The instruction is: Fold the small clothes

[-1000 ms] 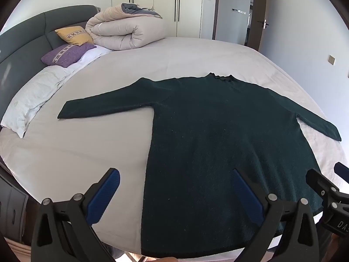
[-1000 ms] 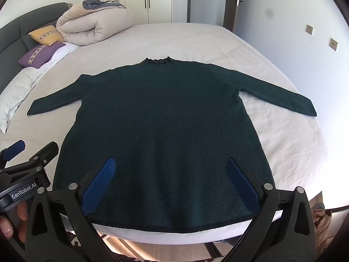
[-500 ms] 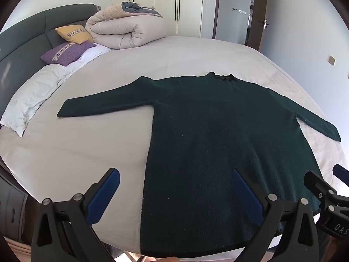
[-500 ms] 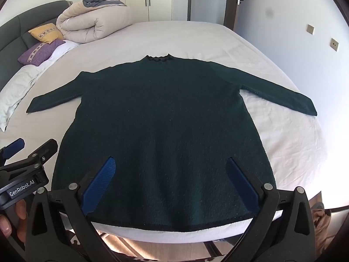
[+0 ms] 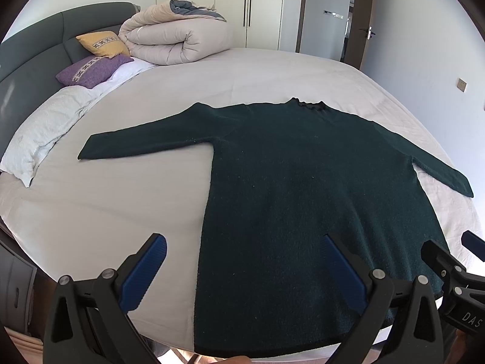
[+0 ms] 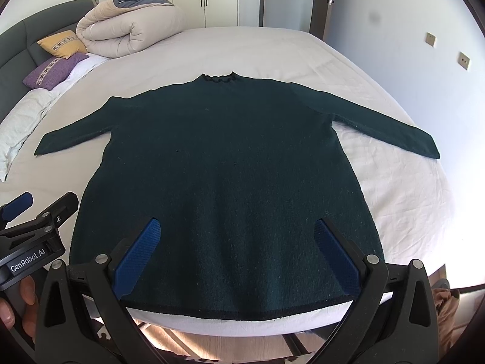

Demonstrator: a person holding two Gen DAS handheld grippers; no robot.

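Observation:
A dark green long-sleeved sweater (image 5: 303, 188) lies flat on the white bed, collar away from me, both sleeves spread out; it also shows in the right wrist view (image 6: 227, 166). My left gripper (image 5: 245, 268) is open and empty, above the sweater's lower left edge near the hem. My right gripper (image 6: 236, 250) is open and empty, above the middle of the hem (image 6: 242, 314). The left gripper also shows at the left edge of the right wrist view (image 6: 39, 209).
A rolled beige duvet (image 5: 178, 39) lies at the bed's far left. Yellow (image 5: 103, 42) and purple (image 5: 91, 69) cushions and a white pillow (image 5: 45, 133) lie by the dark headboard. Wardrobes and a door stand behind. The bed's front edge (image 6: 242, 323) is just below the hem.
Both grippers have drifted slightly closer over the hem; the sweater looks a little nearer. Both stay open and the sweater has not moved.

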